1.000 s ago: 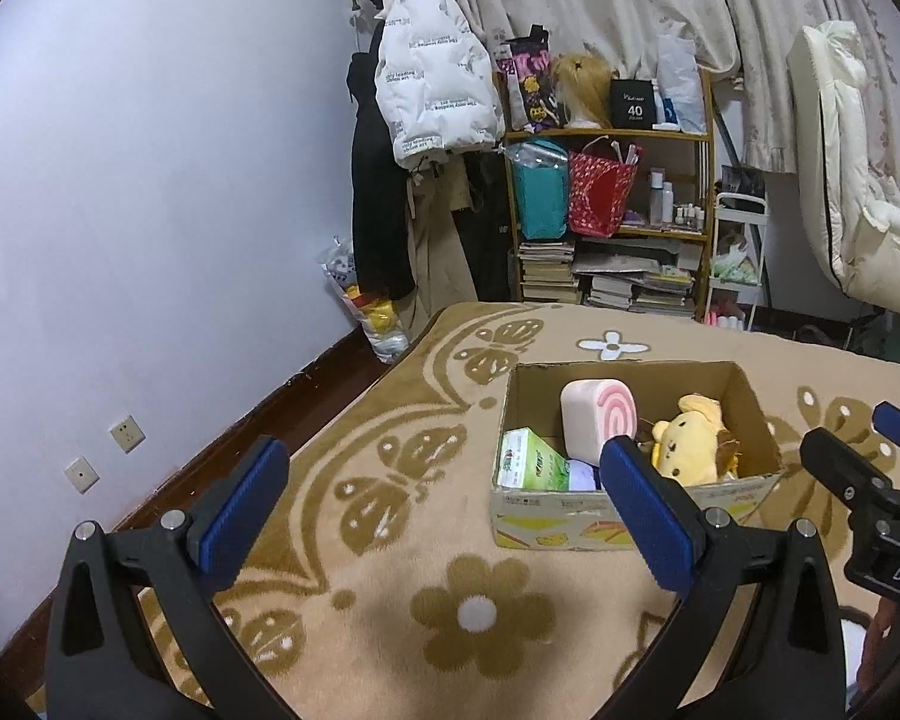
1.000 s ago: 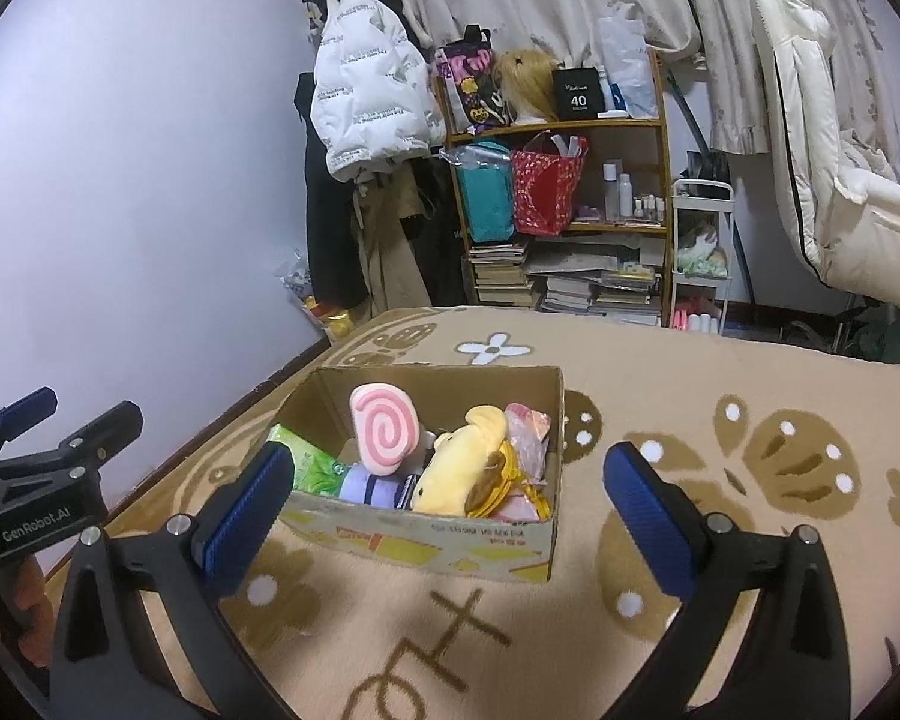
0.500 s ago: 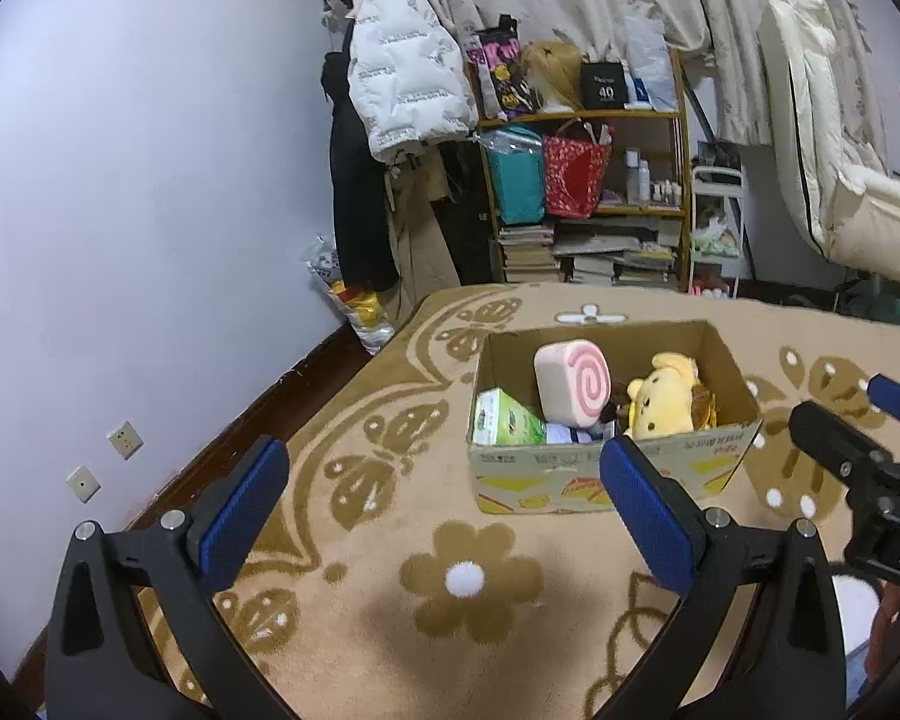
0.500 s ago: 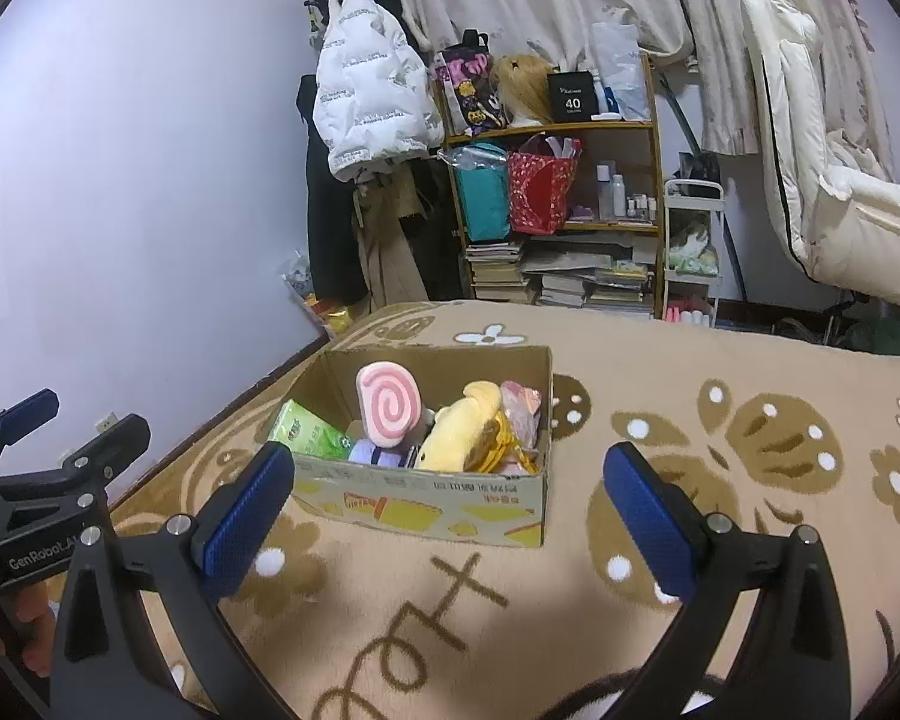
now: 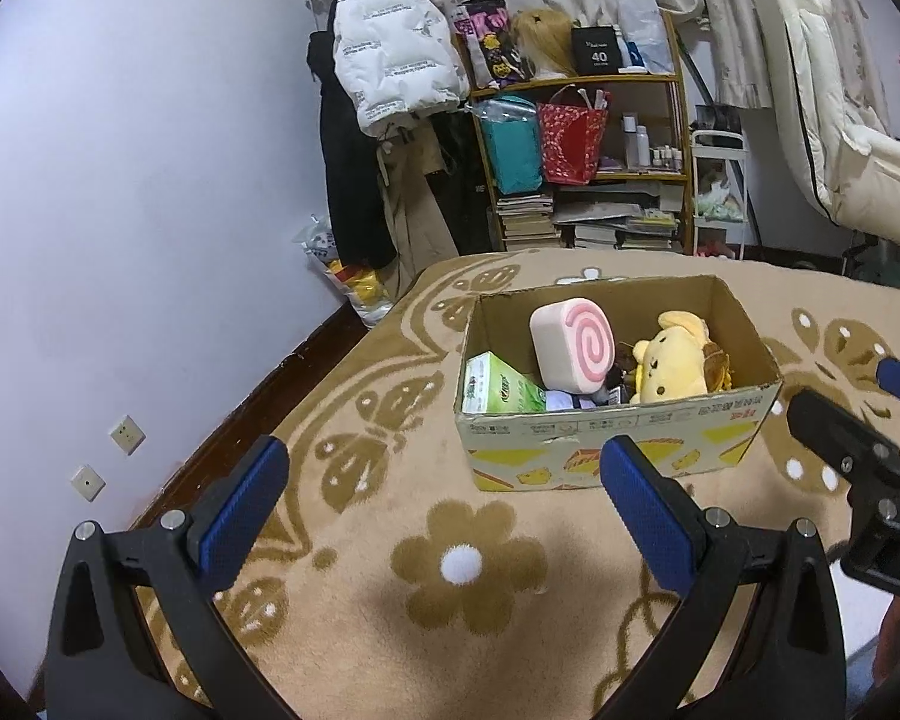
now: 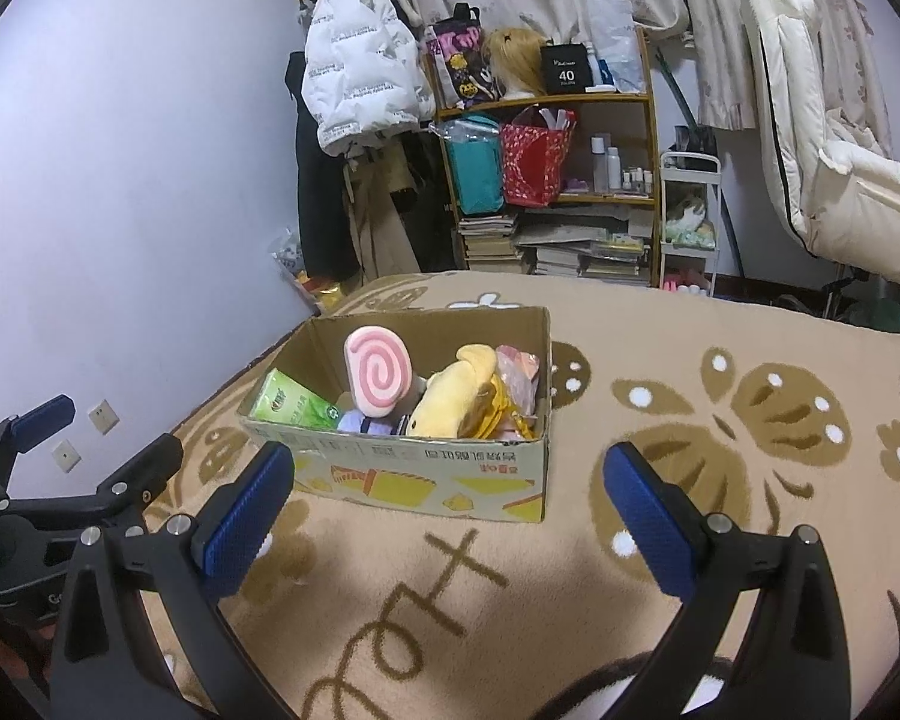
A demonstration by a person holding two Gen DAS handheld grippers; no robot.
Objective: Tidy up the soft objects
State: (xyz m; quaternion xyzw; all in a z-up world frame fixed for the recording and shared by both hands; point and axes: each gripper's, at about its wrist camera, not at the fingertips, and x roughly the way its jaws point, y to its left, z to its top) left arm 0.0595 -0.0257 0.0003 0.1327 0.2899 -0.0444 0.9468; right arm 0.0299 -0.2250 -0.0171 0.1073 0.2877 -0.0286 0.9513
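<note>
Both grippers empty, jaws wide apart, short of the cardboard box.
Bring the right gripper over the yellow plush ahead of its jaws and pinch its middle; left gripper idles.

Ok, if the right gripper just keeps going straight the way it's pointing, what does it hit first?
Probably the printed front wall of the open cardboard box, which sits straight ahead between the open blue pads of the right gripper on the tan flowered blanket. Depth is uncertain.

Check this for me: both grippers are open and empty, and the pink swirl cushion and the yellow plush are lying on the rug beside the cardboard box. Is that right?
Not quite. The pink swirl cushion and yellow plush sit inside the cardboard box, not beside it, as the right wrist view shows. The rest holds: the left gripper and right gripper are both open and empty.
</note>
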